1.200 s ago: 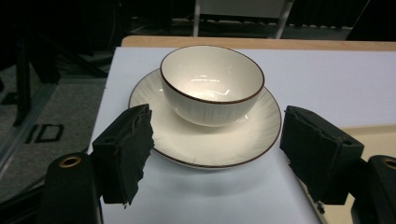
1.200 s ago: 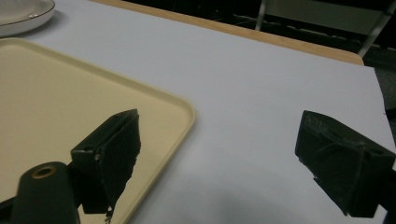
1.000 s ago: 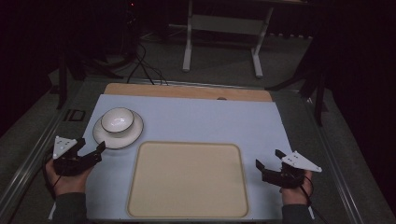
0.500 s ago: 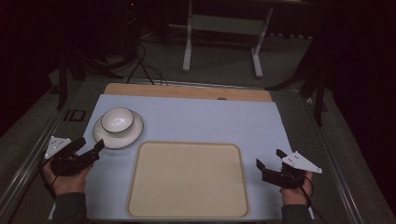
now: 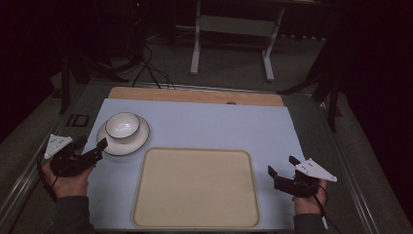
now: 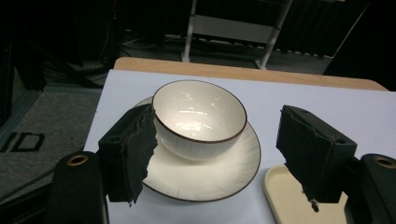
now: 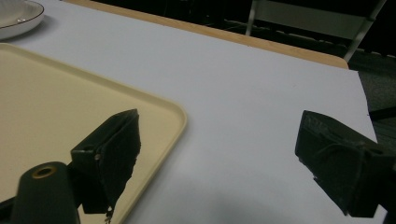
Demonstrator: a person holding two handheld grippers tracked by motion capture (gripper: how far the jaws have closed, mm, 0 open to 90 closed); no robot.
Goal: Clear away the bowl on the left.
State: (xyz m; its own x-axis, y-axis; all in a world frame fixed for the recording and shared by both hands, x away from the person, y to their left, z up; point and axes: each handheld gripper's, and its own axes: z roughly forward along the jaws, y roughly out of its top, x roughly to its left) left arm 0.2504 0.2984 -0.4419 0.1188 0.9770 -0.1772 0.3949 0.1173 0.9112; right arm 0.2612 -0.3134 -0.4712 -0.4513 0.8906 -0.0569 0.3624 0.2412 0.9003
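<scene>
A white bowl [image 5: 122,125] with a dark rim sits upright on a white saucer [image 5: 111,144] at the left of the pale blue mat. My left gripper [image 5: 93,146] is open, just left and in front of the saucer. In the left gripper view the bowl [image 6: 198,116] stands on the saucer [image 6: 205,172] between the spread jaws and just beyond them. A cream tray [image 5: 196,188] lies empty at the front middle. My right gripper [image 5: 283,170] is open beside the tray's right edge; in the right gripper view the tray corner [image 7: 154,112] lies by the left jaw.
A wooden strip [image 5: 195,95] runs along the mat's far edge. Metal rails frame the table [image 5: 341,146]. Beyond it stand a grey frame leg [image 5: 196,44] and cables on the dark floor. Bare mat [image 5: 219,126] lies behind the tray.
My left gripper has drawn a little toward the table's left edge, then turned toward the saucer. The right gripper has barely moved.
</scene>
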